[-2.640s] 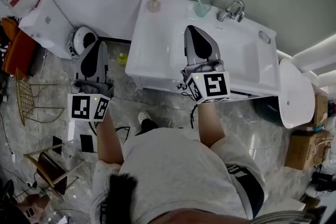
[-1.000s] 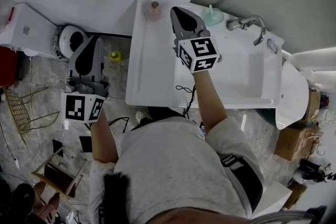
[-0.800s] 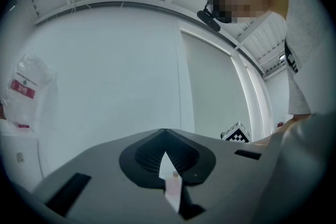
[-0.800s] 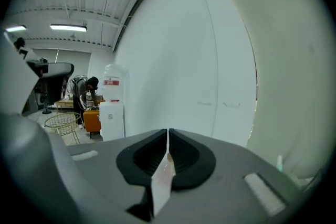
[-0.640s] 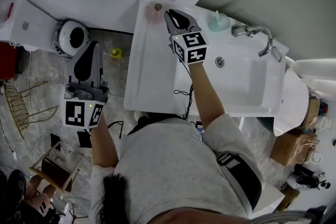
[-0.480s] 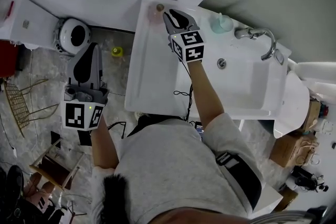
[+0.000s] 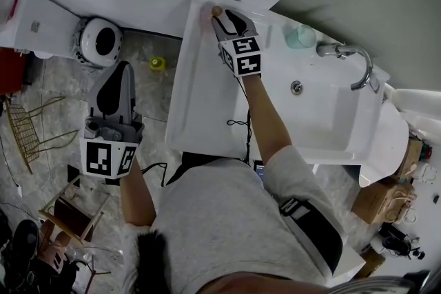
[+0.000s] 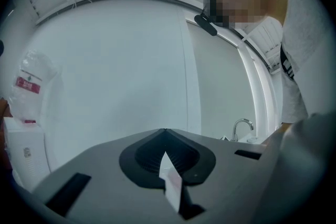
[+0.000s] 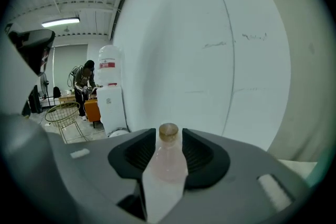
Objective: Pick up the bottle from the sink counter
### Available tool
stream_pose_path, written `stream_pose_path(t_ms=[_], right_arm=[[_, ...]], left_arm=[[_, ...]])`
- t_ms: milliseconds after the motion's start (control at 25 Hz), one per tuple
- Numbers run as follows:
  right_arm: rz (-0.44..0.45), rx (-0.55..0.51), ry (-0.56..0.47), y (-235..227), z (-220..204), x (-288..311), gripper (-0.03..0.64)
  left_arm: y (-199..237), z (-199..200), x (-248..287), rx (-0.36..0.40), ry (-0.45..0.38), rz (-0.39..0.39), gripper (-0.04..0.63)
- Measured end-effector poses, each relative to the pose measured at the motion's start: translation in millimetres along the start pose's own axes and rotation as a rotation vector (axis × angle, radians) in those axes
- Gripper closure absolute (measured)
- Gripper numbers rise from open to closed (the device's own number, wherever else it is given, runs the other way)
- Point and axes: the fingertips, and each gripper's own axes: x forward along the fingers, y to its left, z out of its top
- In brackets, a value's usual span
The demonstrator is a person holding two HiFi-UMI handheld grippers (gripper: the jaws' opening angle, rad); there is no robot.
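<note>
Your right gripper (image 7: 225,16) has just been opening its jaws wide, with the pink bottle (image 9: 167,157) between them, ungripped, at the sink counter's (image 7: 200,79) back corner. It is likely light and slick, so pinch its body below the neck. Your left gripper (image 8: 167,150) is closed and empty.

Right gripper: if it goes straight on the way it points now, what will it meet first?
The bottle: it stands between the jaws of the right gripper, which have just been opening. Behind it, probably the white wall.
</note>
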Motion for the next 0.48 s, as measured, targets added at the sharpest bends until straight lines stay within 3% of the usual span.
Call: stream_pose_path(t_ms=[480], right_arm=[[-0.032,-0.023,-0.035,4,-10,28,0.445]], left_arm=[[8,-16,2,-0.012,0.034,0.019,0.589]])
